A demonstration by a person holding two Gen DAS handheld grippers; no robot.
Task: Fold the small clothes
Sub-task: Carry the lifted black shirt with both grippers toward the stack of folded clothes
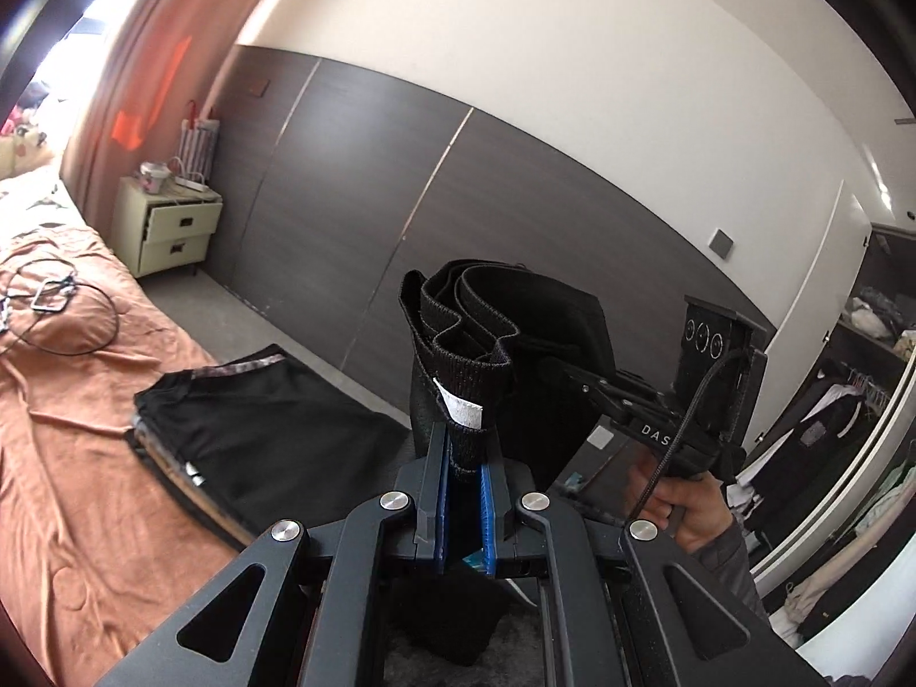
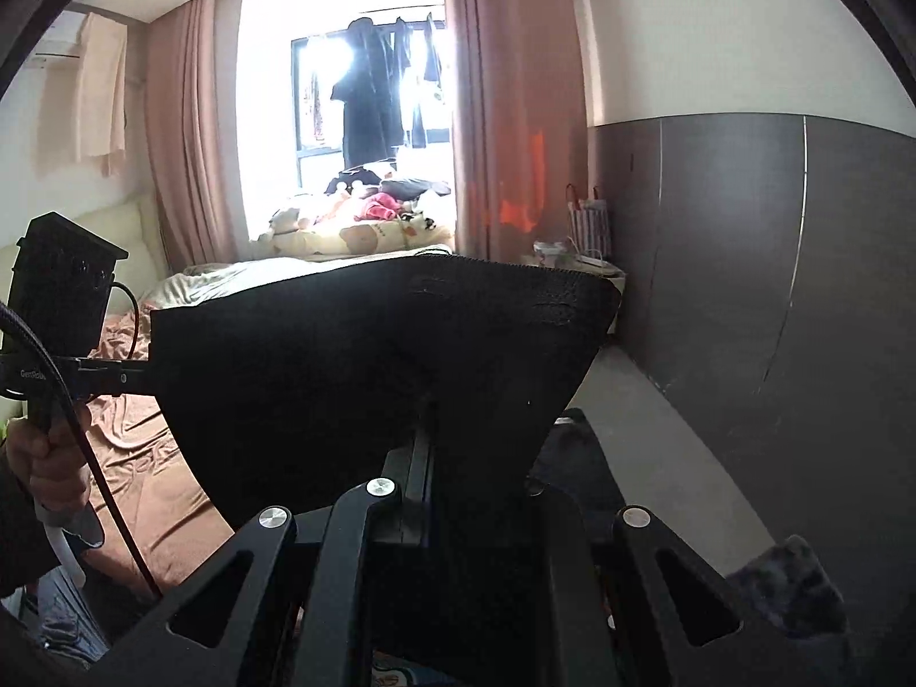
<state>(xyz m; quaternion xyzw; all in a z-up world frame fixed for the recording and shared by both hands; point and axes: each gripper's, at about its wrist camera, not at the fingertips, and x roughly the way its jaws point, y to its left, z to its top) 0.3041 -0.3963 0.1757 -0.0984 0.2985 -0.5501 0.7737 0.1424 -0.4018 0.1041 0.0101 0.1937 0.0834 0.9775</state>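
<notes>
A small black garment (image 1: 486, 338) with an elastic waistband and a white label hangs in the air between both grippers. My left gripper (image 1: 465, 446) is shut on its bunched waistband, blue pads pressed to the cloth. In the left wrist view the right gripper (image 1: 578, 380) reaches in from the right, pinching the cloth's far side. In the right wrist view the same black garment (image 2: 372, 366) spreads wide in front of the lens, and my right gripper (image 2: 426, 423) is shut on its lower edge. The left gripper (image 2: 137, 372) holds its left corner.
A bed with an orange sheet (image 1: 68, 401) lies below on the left. A stack of folded dark clothes (image 1: 246, 435) rests on its edge. A cream nightstand (image 1: 166, 229) stands by the dark panelled wall (image 1: 458, 200). An open wardrobe (image 1: 859, 401) is on the right.
</notes>
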